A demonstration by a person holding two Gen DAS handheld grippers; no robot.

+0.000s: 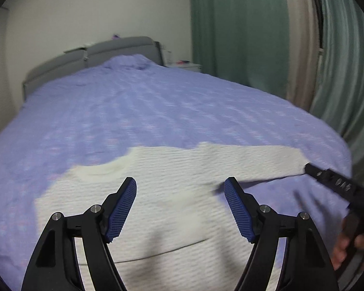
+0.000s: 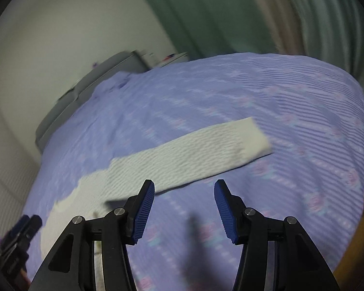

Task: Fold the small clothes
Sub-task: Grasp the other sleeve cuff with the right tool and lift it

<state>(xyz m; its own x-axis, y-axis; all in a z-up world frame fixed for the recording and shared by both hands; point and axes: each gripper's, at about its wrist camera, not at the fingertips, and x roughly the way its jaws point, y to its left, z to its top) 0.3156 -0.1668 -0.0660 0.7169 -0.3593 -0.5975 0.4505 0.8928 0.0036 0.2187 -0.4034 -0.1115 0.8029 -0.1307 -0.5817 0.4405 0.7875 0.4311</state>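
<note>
White ribbed top [image 1: 172,194] is spread flat on the purple bedspread [image 1: 145,106], one sleeve [image 2: 206,150] stretched out to the side. Left tool [image 1: 180,209] and right tool [image 2: 184,212] both hang above it, jaws apart, nothing held. I'd say pinch the sleeve cuff next and fold it across the body, keeping it smooth
</note>
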